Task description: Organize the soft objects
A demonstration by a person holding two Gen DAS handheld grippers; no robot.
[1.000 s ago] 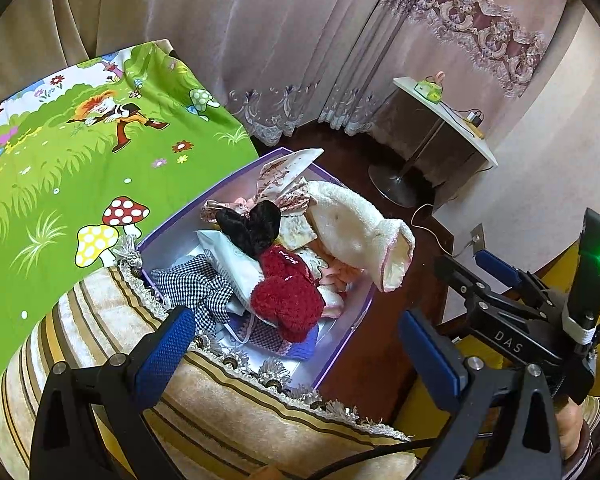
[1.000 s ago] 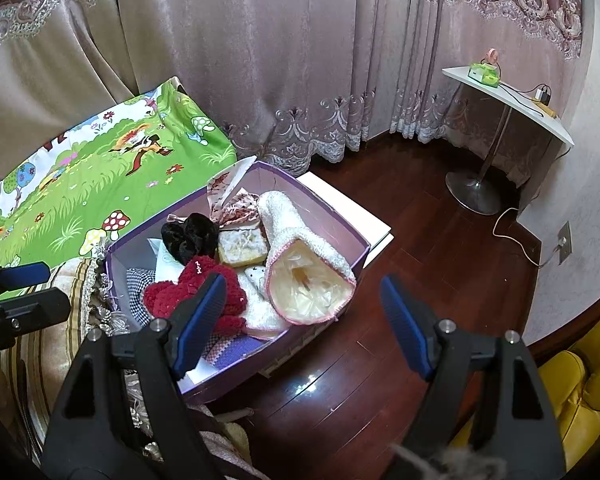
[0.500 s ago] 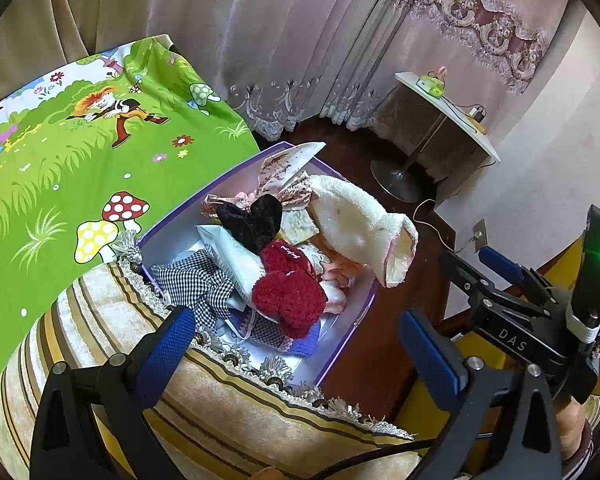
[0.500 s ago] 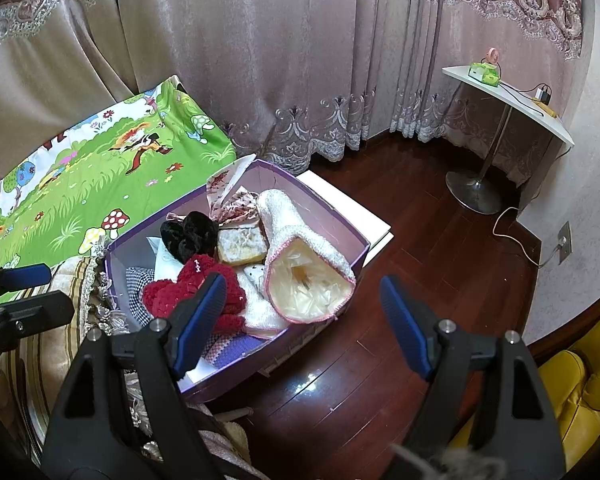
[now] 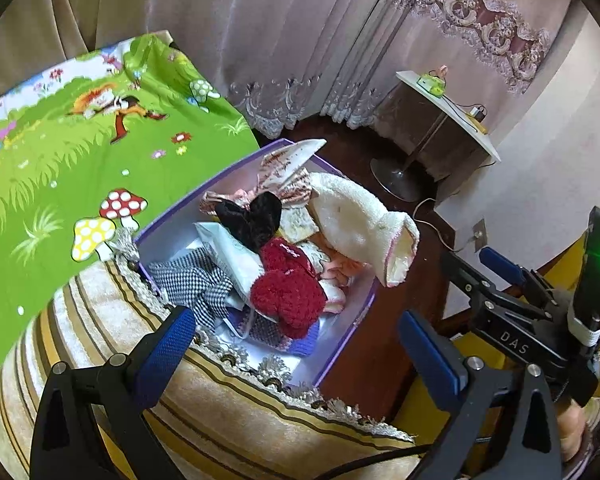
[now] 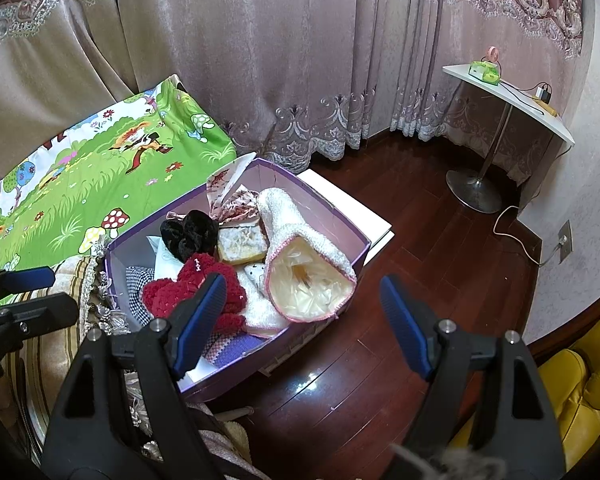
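Both pairs of fingers stand wide apart and hold nothing: the left gripper (image 5: 296, 344) hangs above a striped cushion (image 5: 228, 412), and the right gripper (image 6: 304, 320) hangs over the near corner of the box (image 6: 352, 236) and the wooden floor (image 6: 440, 248).

Just past the fingers, the purple box sits beside the cushion, heaped with soft things. A red knit piece (image 6: 204, 284) lies on top at the near side, over a checked cloth (image 5: 196, 280). Behind it is a black velvet piece (image 6: 188, 232), and at the right a white fleece roll (image 6: 296, 232) leans on the box wall with its open end poking over the rim. Farther back a patterned cloth (image 6: 228, 184) sticks up at the far corner. Beyond the box lie a green cartoon sheet (image 6: 92, 184), curtains, and a small side table (image 6: 512, 96).

Judging from the heap, the risk lies in the tangle: closing on the red knit could snag the cloth beneath and drag it out too. The fleece roll looks poorly balanced, so a nudge to the box or the pile could tip it onto the floor. The box appears to overhang its support, and a downward push might tilt it.
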